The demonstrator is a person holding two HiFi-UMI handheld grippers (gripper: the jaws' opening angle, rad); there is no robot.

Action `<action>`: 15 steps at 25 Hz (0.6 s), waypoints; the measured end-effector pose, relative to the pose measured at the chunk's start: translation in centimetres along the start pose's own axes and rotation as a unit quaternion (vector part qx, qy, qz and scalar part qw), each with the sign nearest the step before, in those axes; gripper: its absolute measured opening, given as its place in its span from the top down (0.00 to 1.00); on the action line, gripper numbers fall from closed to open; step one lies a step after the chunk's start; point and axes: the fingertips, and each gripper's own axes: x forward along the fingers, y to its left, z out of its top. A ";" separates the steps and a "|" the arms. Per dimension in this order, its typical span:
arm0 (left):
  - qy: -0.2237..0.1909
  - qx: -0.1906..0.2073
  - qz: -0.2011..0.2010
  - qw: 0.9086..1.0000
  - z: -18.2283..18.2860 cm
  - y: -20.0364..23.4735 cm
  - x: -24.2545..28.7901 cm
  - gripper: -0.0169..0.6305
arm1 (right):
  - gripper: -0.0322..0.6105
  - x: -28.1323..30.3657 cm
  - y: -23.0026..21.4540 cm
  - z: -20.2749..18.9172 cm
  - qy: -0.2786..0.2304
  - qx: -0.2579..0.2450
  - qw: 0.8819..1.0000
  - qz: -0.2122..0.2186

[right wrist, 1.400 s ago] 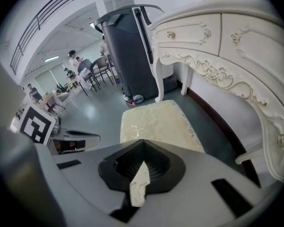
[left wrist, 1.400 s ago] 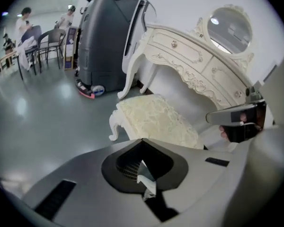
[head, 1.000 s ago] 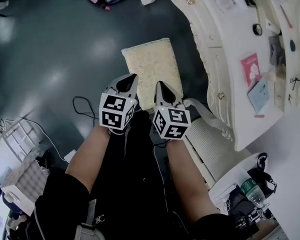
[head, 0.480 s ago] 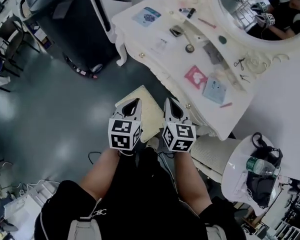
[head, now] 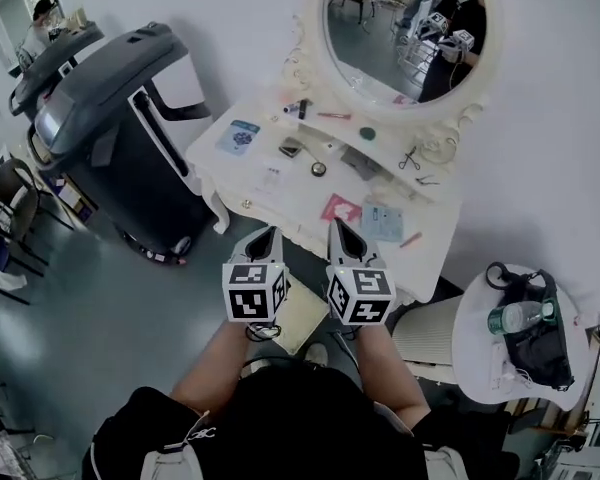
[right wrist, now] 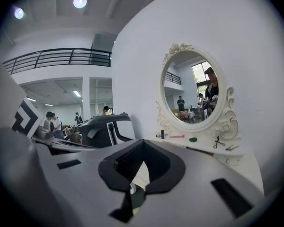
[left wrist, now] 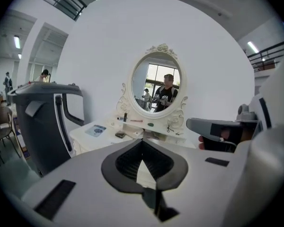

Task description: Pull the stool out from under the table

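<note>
Looking down from the head view, the biggest thing is the grey machine [head: 110, 138] on the left. Next to it is the white counter [head: 300, 193] with its oval mirror [head: 405, 28] against the wall, and small clutter is spread across the top.

The stool [head: 302, 318] only shows as a sliver of cream cushion on the floor. It's low in the frame, on my side of the counter's front edge and near my feet. From here I'd say it's already out from under, or very nearly.

Both claws are raised and aimed at the mirror, not at the stool. The left claw [head: 264, 234] has its pads together on nothing, and so does the right claw [head: 340, 230].

So the key bit: the stool sits below and behind both tips, toward me, roughly between the 2 arms, neither clearly nearer. Too little cushion shows to call its long axis. If it needs more pulling, I'd have to drop both claws down and back.
</note>
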 end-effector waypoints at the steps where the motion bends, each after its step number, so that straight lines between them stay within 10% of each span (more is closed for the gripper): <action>1: -0.008 0.009 0.002 1.000 1.3 -0.3 -0.3 0.97 | 0.94 -0.2 0.1 1.1 -0.009 0.001 1.000 0.004; 15: -0.045 0.034 0.002 0.998 7.3 -0.3 -1.5 0.97 | 0.94 0.5 1.7 6.9 -0.061 0.019 0.997 0.035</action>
